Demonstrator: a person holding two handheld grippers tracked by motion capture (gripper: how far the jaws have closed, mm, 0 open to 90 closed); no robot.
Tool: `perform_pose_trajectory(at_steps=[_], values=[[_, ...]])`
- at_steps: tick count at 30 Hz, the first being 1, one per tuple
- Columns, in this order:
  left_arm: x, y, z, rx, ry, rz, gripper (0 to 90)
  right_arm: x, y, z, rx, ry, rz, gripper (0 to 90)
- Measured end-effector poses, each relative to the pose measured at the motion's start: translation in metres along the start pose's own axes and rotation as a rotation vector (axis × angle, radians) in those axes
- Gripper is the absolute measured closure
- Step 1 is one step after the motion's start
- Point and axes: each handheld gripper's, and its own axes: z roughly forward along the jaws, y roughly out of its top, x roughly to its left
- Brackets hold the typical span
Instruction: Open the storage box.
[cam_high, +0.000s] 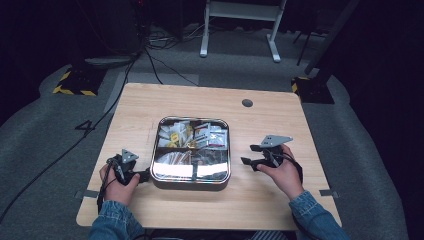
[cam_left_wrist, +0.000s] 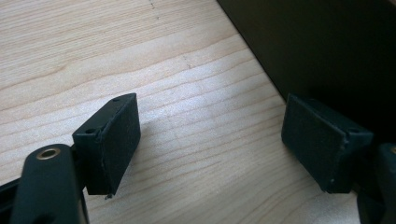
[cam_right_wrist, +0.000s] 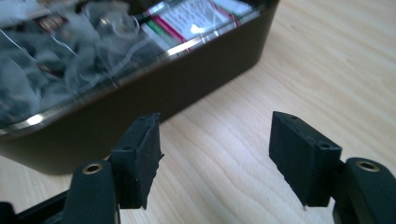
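On the surface (cam_high: 210, 210), both grippers, left (cam_high: 144, 175) and right (cam_high: 246, 160), flank the tin (cam_high: 191, 176), jaws wide, empty. Judged: pre-grasp; next move calls for choosing a packet (cam_high: 202, 131).

I am logging a light wooden rectangular table (cam_high: 150, 107) with a small dark round hole (cam_high: 247, 103) near its far edge. Sitting directly on it, mid-table, I am seeing a square silver metal tray (cam_high: 191, 180) with compartments holding packets.
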Motion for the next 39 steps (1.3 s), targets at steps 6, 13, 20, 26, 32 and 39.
perform_pose_trajectory(at_steps=[6,13,20,26,32,39], values=[[0.001,0.000,0.000,-0.001,-0.001,0.002,20.0,0.004,0.021,-0.004,0.009,0.039,-0.007,38.4],[0.000,0.000,0.000,0.000,0.000,0.002,20.0,0.009,0.050,-0.004,-0.023,0.012,-0.077,36.4],[0.001,0.000,0.000,-0.001,-0.001,0.002,20.0,0.014,0.077,0.003,-0.009,0.063,-0.078,36.5],[0.001,0.000,0.000,-0.001,-0.001,0.001,20.0,0.027,0.094,0.024,0.001,0.125,-0.091,36.5],[0.001,0.000,0.000,-0.001,-0.001,0.001,20.0,0.036,0.111,0.046,0.004,0.154,-0.107,36.9],[0.000,0.000,0.000,-0.002,-0.001,0.000,20.0,0.050,0.125,0.070,0.015,0.189,-0.119,37.9]])
